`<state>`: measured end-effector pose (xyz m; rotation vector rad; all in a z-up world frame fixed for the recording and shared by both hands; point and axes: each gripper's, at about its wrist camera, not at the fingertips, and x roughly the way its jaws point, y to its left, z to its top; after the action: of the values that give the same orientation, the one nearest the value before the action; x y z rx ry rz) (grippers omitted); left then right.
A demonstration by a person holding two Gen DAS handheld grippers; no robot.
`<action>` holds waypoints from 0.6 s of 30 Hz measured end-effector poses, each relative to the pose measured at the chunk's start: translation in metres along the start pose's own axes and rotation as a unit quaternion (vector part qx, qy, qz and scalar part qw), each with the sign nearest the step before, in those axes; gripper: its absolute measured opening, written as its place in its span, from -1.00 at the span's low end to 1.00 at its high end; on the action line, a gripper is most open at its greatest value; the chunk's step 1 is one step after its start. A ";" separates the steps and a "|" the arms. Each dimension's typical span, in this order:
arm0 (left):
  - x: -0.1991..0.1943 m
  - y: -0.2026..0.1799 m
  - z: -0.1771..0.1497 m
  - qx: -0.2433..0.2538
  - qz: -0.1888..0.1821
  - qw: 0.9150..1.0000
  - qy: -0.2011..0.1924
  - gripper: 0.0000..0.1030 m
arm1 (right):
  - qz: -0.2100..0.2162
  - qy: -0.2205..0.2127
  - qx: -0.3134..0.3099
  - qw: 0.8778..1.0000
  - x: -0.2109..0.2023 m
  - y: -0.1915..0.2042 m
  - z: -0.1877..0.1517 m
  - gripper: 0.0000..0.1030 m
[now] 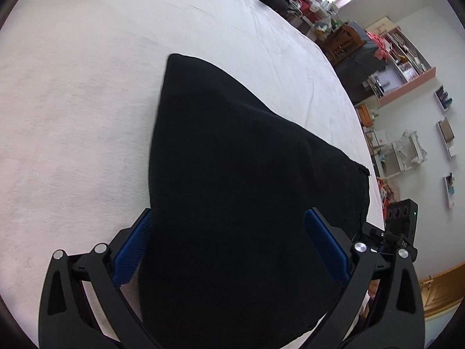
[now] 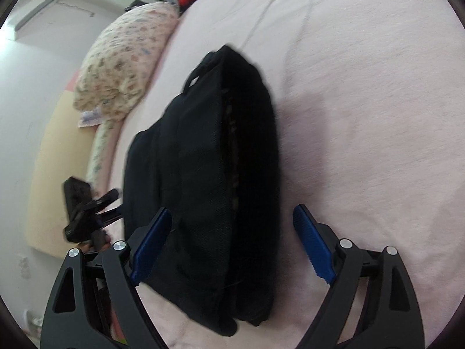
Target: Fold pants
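**Folded black pants on the bed, both grippers spread wide**

Left wrist view: the black pants [image 1: 232,174] lie as a folded bundle on the pale pink bed sheet [image 1: 72,116]. The left gripper [image 1: 229,232] has its blue fingers [image 1: 325,247] set wide apart, with the near end of the bundle between them; whether the pads press the cloth cannot be told. Cluttered shelves [image 1: 401,58] stand at far right.

Right wrist view: the right gripper [image 2: 232,226] has its fingers apart; the right finger [image 2: 314,250] stands clear of the cloth, the left one just beside it. A patterned pillow [image 2: 122,64] lies far left.
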<state>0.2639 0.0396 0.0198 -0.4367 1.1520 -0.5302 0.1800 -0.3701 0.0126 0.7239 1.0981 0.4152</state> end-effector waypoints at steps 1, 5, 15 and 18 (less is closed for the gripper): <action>0.001 -0.002 -0.001 0.006 -0.008 1.000 0.007 0.95 | 0.004 0.007 -0.008 1.000 0.002 0.001 -0.001 0.71; -0.002 -0.003 0.000 0.009 -0.042 0.999 0.026 0.94 | 0.017 0.018 -0.019 1.000 0.009 0.004 -0.002 0.72; 0.006 0.019 0.004 -0.061 -0.085 0.993 0.053 0.84 | 0.034 0.013 -0.019 0.999 0.013 0.002 -0.007 0.59; 0.005 0.015 0.003 -0.053 -0.068 0.995 0.052 0.74 | 0.016 0.011 -0.021 1.000 0.016 0.002 -0.008 0.30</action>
<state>0.2704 0.0482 0.0082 -0.5867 1.2607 -0.6176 0.1790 -0.3562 0.0015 0.7020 1.0964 0.4720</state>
